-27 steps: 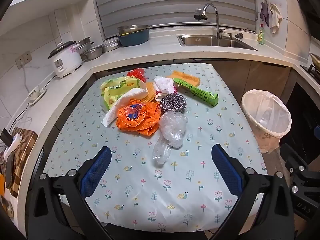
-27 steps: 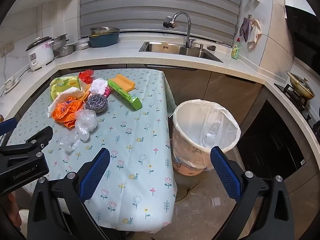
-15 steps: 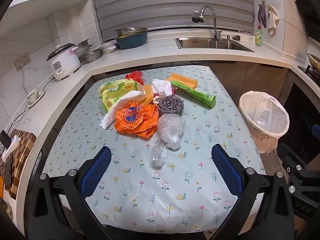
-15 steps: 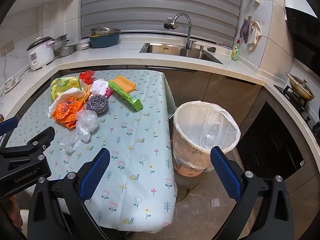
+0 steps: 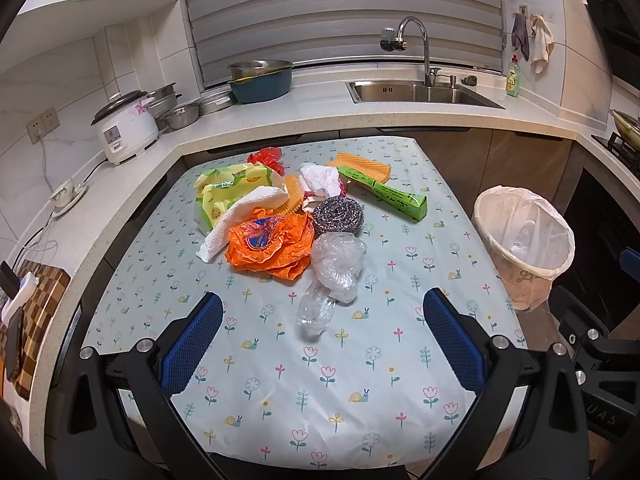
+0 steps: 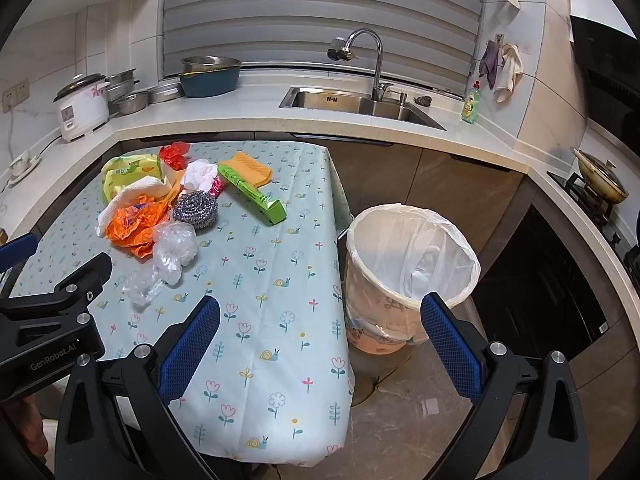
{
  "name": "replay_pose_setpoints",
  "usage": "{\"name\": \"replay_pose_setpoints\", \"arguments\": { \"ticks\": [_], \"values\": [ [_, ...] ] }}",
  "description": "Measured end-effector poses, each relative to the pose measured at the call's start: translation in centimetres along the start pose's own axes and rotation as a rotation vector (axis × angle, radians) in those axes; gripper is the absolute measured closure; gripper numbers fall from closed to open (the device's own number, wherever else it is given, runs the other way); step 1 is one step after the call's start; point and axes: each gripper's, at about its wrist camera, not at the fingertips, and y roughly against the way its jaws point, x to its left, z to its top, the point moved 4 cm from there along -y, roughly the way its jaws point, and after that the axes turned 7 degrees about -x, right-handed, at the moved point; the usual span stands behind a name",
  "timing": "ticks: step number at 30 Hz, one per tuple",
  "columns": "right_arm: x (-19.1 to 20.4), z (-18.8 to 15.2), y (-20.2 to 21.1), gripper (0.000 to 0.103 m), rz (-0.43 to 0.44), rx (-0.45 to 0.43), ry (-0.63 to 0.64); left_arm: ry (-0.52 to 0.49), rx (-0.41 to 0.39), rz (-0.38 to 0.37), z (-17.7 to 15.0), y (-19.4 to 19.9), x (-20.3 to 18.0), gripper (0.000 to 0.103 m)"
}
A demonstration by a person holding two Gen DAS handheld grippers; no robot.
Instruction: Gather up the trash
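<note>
A pile of trash lies on the flowered tablecloth (image 5: 320,380): clear crumpled plastic (image 5: 334,270) nearest, an orange bag (image 5: 270,246), a steel scourer (image 5: 338,214), white paper towel (image 5: 244,214), yellow-green wrappers (image 5: 226,188), a green box (image 5: 384,194), an orange sponge cloth (image 5: 364,168), red plastic (image 5: 266,156). The pile also shows in the right wrist view (image 6: 176,208). My left gripper (image 5: 320,340) is open and empty, short of the clear plastic. My right gripper (image 6: 318,344) is open and empty, over the table's right edge beside the lined trash bin (image 6: 412,268).
The bin stands on the floor right of the table (image 5: 524,248). A counter wraps behind with a rice cooker (image 5: 124,128), pots, a blue basin (image 5: 260,82) and a sink (image 5: 420,92). A stove with a pan (image 6: 600,180) is at far right.
Both grippers have shifted slightly, so the pile sits a little lower and closer in the left wrist view. Nothing on the table has moved.
</note>
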Motion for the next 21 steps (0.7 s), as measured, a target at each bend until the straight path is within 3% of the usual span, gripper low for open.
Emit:
{"name": "replay_pose_setpoints", "arguments": {
  "ticks": [21],
  "values": [
    [0.04,0.13,0.25,0.007,-0.002,-0.004,0.002,0.000,0.007,0.012,-0.06,0.11,0.30,0.007]
  ]
}}
